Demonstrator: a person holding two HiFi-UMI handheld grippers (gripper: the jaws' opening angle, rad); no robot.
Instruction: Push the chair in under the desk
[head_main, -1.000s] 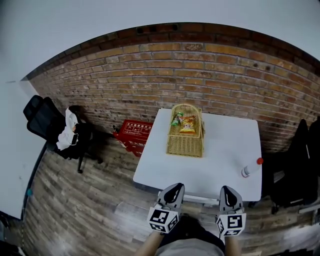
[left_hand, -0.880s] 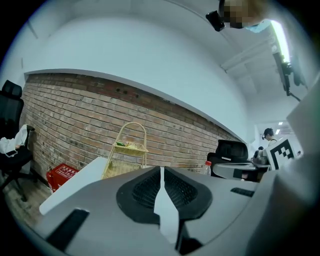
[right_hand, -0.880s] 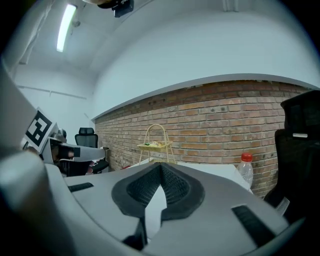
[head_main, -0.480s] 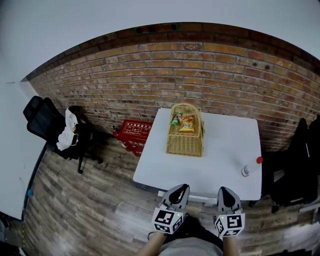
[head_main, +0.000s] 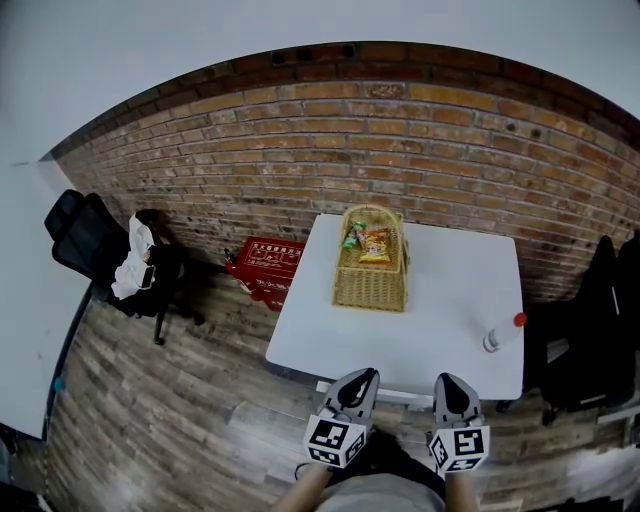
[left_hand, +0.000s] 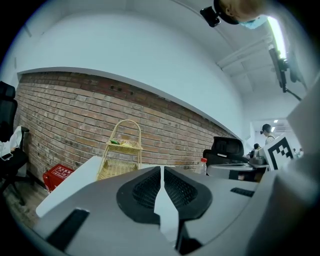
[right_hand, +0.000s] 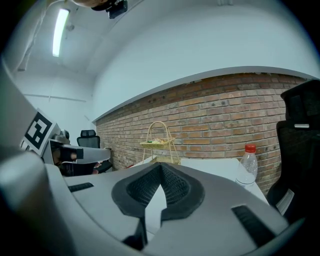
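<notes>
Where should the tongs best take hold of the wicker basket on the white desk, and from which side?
On the wicker basket, grip the top of the arched handle, coming from above. The handle is thin and stands upright, clear of the snack packets. The body looks too wide to grip.

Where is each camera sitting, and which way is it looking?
Head view: on the person's head, looking steeply down at the white table, wicker basket and brick wall; both forearms, the left hand-held gripper and right hand-held gripper show.
Left gripper view: on the left hand-held gripper, looking across the table toward the basket; its own shut jaws show.
Right gripper view: on the right hand-held gripper, facing the same way; its shut jaws show.
Shared: both gripper views see the basket and red-capped bottle.
</notes>
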